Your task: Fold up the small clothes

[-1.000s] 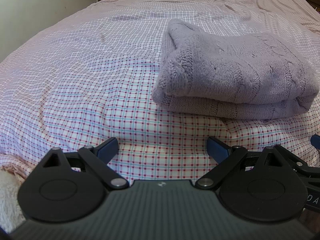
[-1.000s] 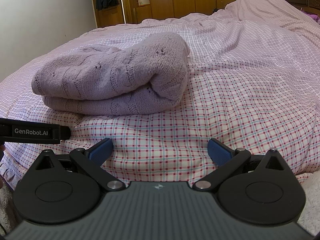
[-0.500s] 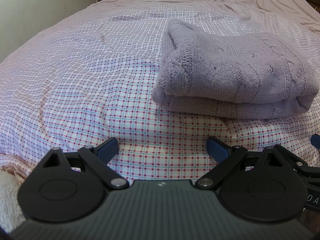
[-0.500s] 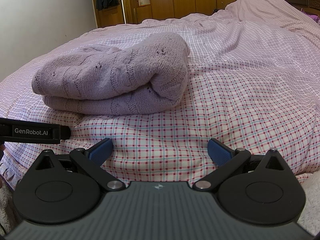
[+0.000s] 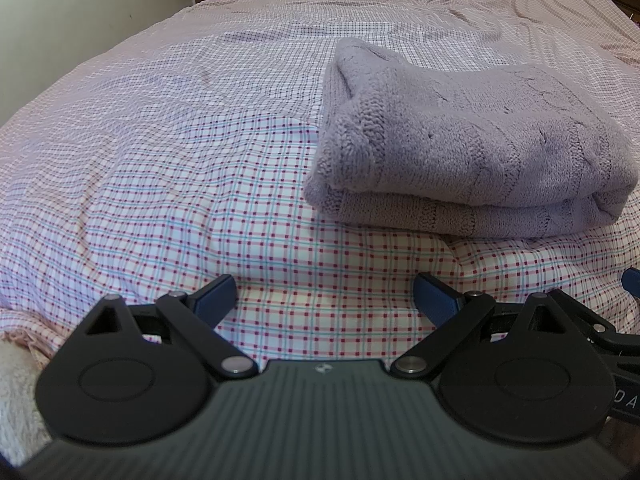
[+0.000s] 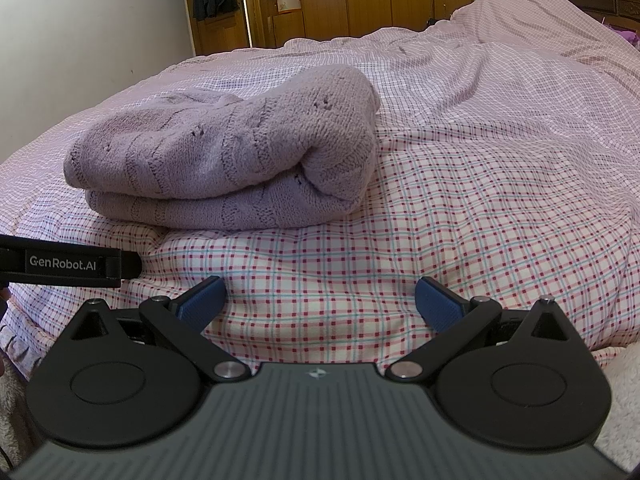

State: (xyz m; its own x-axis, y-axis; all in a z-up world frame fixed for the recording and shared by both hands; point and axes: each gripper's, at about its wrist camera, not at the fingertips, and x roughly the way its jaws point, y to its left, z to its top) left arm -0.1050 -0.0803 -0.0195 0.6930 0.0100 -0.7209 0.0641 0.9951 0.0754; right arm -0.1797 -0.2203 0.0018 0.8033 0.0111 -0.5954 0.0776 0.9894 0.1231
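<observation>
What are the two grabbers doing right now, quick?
Left gripper: open, holding nothing, apart from the folded purple sweater.
Right gripper: open, holding nothing, above the checked bedsheet.

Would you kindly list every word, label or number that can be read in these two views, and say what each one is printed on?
"GenRobot.AI": white print on the black side of the left gripper, seen at the left edge of the right wrist view.
"D A": pale letters, cut off at the frame edge, on the black body of the right gripper in the left wrist view.
Small emblem on each camera housing: no readable text.
</observation>
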